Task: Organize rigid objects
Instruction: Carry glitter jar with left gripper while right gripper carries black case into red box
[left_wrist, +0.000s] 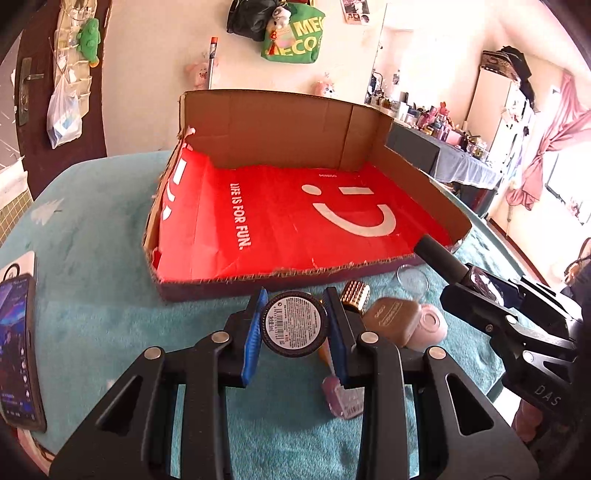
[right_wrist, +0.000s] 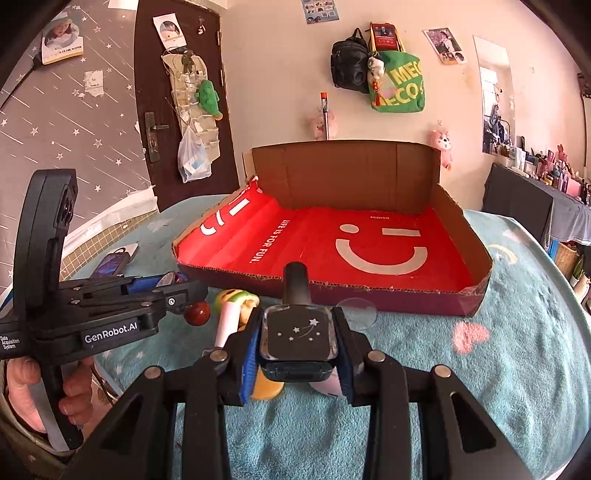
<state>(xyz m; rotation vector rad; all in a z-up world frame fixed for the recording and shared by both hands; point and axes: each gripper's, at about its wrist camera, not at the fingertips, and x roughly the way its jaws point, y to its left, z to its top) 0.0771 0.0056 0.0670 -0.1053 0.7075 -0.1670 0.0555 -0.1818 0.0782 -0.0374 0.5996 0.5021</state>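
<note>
The left gripper (left_wrist: 293, 325) has its fingers clamped on one round black jar (left_wrist: 294, 324), and the right gripper (right_wrist: 297, 339) pinches one square black-capped bottle (right_wrist: 298, 332). Both are held above the teal-covered worktop (left_wrist: 103, 258), before the near wall of one cardboard tray (left_wrist: 258, 284) lined in red.

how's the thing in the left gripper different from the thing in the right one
The left gripper holds a round container whose barcode-label base faces the camera; the right gripper holds a square bottle with white stars on its base. The bottle has a long black cap; no cap shows on the container. Both are clamped between blue pads.
</note>
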